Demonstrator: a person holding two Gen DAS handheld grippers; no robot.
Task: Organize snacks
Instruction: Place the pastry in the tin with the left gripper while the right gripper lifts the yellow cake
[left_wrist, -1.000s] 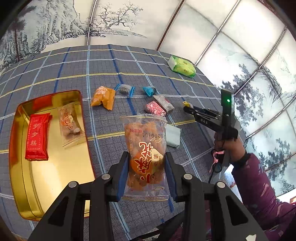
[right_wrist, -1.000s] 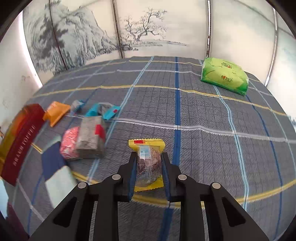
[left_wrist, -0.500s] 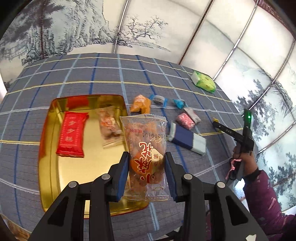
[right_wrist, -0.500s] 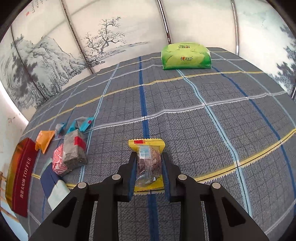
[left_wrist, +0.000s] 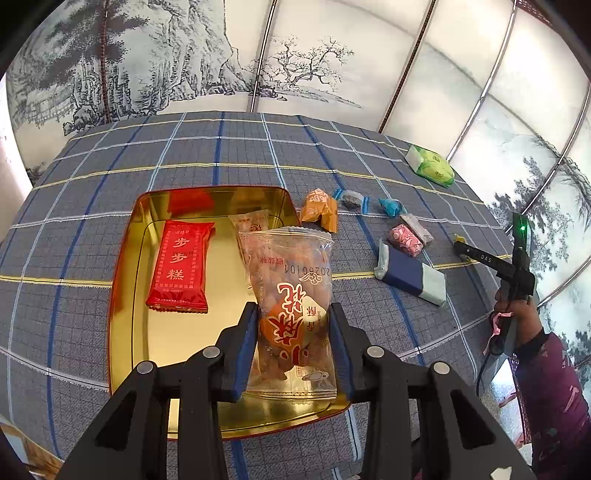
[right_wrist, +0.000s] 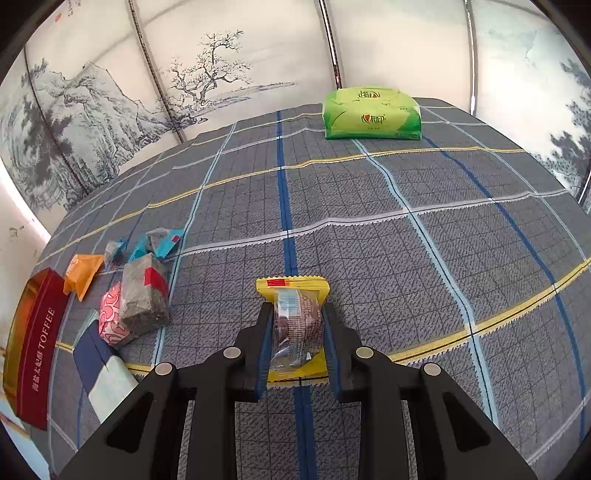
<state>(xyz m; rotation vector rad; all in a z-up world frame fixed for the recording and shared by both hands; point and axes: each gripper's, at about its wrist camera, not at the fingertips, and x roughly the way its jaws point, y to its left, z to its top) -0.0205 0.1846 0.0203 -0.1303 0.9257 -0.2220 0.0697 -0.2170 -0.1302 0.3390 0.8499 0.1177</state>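
Note:
My left gripper (left_wrist: 293, 325) is shut on a clear bag of orange snacks (left_wrist: 291, 295) and holds it above the gold tin tray (left_wrist: 125, 295). In the tray lie a red packet (left_wrist: 181, 266) and a clear snack packet (left_wrist: 251, 221). My right gripper (right_wrist: 297, 325) is shut on a yellow-edged wrapped snack (right_wrist: 295, 317) above the cloth; it also shows at the right of the left wrist view (left_wrist: 461, 247). Loose snacks lie right of the tray: orange packet (left_wrist: 319, 210), pink packet (left_wrist: 406, 240), blue-and-white packet (left_wrist: 410, 275).
A green tissue pack (right_wrist: 371, 114) sits at the far edge of the checked tablecloth (right_wrist: 406, 258). The tray's red side reads TOFFEE in the right wrist view (right_wrist: 37, 350). A grey packet (right_wrist: 144, 291) and blue candies (right_wrist: 162, 240) lie beside it.
My left gripper has carried the snack bag leftward until it hangs over the gold tray. My right gripper has turned to the right with its yellow snack still held.

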